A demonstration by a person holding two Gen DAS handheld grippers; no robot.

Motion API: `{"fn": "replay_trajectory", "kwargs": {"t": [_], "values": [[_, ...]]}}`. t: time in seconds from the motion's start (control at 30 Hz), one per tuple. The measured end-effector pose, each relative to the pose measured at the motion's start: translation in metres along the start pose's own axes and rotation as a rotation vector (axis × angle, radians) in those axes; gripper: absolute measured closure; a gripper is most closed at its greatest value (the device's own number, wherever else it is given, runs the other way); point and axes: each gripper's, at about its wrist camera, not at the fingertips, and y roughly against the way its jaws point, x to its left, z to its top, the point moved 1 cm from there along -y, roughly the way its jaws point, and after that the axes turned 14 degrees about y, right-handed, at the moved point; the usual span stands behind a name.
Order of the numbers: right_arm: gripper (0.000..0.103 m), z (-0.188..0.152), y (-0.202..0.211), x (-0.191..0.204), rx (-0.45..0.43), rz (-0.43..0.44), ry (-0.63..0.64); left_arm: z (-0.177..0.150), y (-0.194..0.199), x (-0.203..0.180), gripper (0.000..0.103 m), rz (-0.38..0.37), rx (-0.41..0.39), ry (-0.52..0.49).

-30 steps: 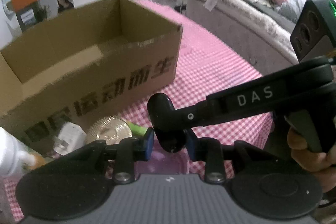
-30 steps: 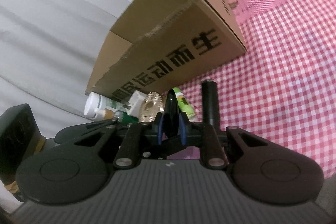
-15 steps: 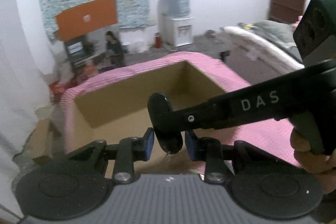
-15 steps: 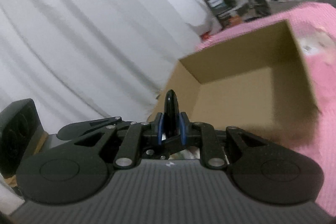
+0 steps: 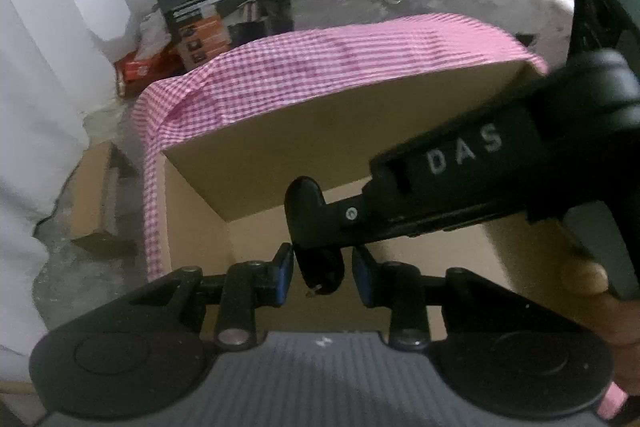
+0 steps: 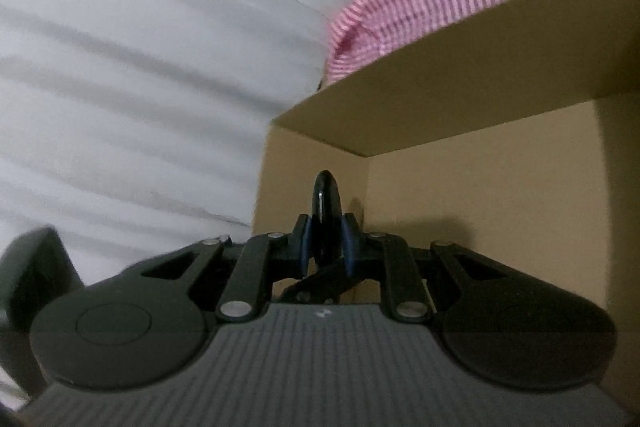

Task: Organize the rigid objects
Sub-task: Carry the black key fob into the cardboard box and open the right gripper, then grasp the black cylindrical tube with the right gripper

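Observation:
Both grippers hold one small black glossy object over the open cardboard box (image 5: 320, 131). In the left wrist view my left gripper (image 5: 322, 269) has its blue pads on either side of the black object (image 5: 324, 267), close to it; whether they touch is unclear. My right gripper (image 5: 304, 203) reaches in from the right, its fingers on the same object from above. In the right wrist view my right gripper (image 6: 325, 241) is shut on the black object (image 6: 325, 207), which sticks up between the pads. The box interior (image 6: 480, 207) lies below and ahead.
The box stands on a table with a pink checked cloth (image 5: 320, 67). White curtains (image 6: 140, 67) hang to the left. On the floor beyond the table are cartons (image 5: 200, 39) and a flat cardboard piece (image 5: 96, 195). A hand (image 5: 592, 291) holds the right gripper's handle.
Both grippers rose from the table in front of the box, with the black object, and moved over the box opening. The view now looks down into the box.

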Motion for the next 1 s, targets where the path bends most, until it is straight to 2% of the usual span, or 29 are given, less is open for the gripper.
{"fn": "replay_trajectory", "kwargs": {"t": [0.07,0.17,0.23,0.3,0.4,0.47,0.63,0.77,0.83,1.0], "values": [[0.088,0.005,-0.013,-0.008,0.011,0.01,-0.041,0.002,-0.009,0.001,0.067,0.034,0.012,0.0],[0.086,0.006,-0.029,-0.017,0.024,0.019,-0.096,0.003,-0.015,0.0,0.052,0.041,0.021,-0.007],[0.085,0.004,-0.036,-0.019,0.029,0.015,-0.113,0.003,-0.017,-0.002,0.05,0.059,0.03,-0.011],[0.085,0.005,-0.041,-0.022,0.024,0.005,-0.121,0.001,-0.015,-0.005,0.04,0.049,0.027,-0.019],[0.085,0.007,-0.043,-0.024,0.023,0.001,-0.136,0.0,-0.007,-0.003,0.033,0.046,0.003,-0.005],[0.083,0.009,-0.037,-0.021,0.011,-0.015,-0.125,0.0,0.002,0.0,0.032,0.023,-0.014,0.012],[0.082,-0.008,0.016,-0.001,-0.038,-0.021,-0.079,-0.003,0.034,0.007,0.029,-0.021,-0.079,0.048],[0.081,-0.025,0.075,0.024,-0.096,-0.027,0.003,-0.014,0.072,0.01,0.028,-0.078,-0.141,0.058],[0.081,-0.041,0.108,0.037,-0.131,-0.017,0.048,-0.027,0.095,0.008,0.027,-0.116,-0.174,0.054],[0.079,-0.095,0.198,0.058,-0.219,-0.026,0.164,-0.069,0.137,-0.009,0.017,-0.231,-0.238,0.001]]}}
